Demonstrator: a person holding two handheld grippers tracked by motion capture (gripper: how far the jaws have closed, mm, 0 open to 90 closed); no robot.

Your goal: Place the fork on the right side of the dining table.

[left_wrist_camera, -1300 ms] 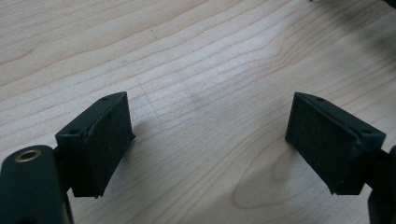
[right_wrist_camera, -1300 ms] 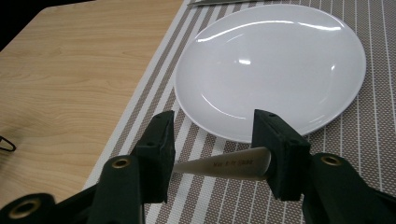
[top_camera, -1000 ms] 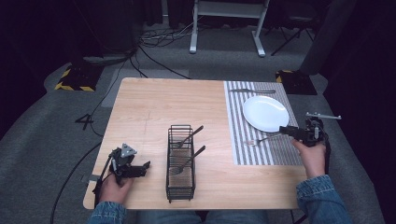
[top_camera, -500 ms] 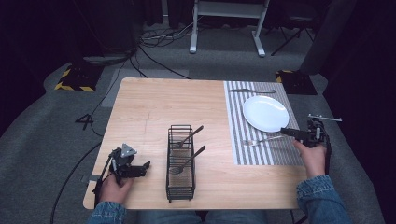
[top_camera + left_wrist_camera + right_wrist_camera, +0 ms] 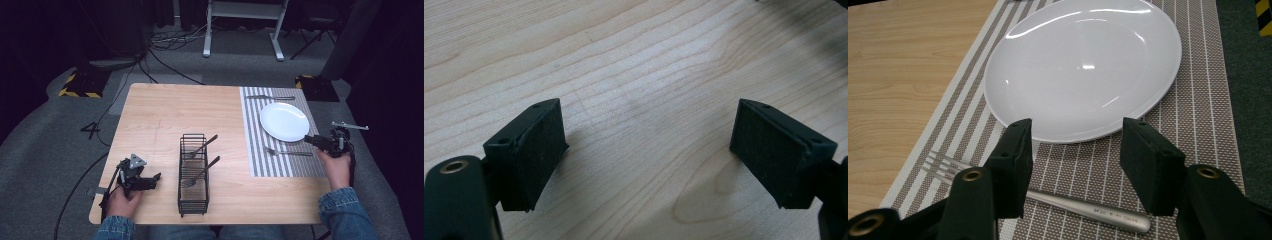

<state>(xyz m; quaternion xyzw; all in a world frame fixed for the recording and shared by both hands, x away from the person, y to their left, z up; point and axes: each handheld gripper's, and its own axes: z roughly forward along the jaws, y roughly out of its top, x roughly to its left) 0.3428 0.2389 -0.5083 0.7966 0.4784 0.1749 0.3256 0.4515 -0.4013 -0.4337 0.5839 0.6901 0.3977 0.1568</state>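
1. At the lower left of the high view, the left gripper [image 5: 150, 180] rests in the person's left hand [image 5: 121, 200] on the wooden table [image 5: 165, 115]. Its own view shows the jaws spread wide, with bare wood grain between them.
2. Low centre stands a black wire cutlery basket [image 5: 193, 175], holding two utensils [image 5: 200, 172] whose handles lean up to the right.
3. At the lower right, the right hand [image 5: 336, 167] holds the right gripper [image 5: 311, 140] at the right edge of the striped placemat [image 5: 260, 150]. Its jaws stand apart, holding nothing.
4. Between those jaws and just beyond lies a fork [image 5: 1048, 197] flat on the placemat, tines pointing left.
5. Just beyond the fork sits a white plate [image 5: 1083, 65].
6. Farther up, near the placemat's top edge, lies a knife [image 5: 270, 97].
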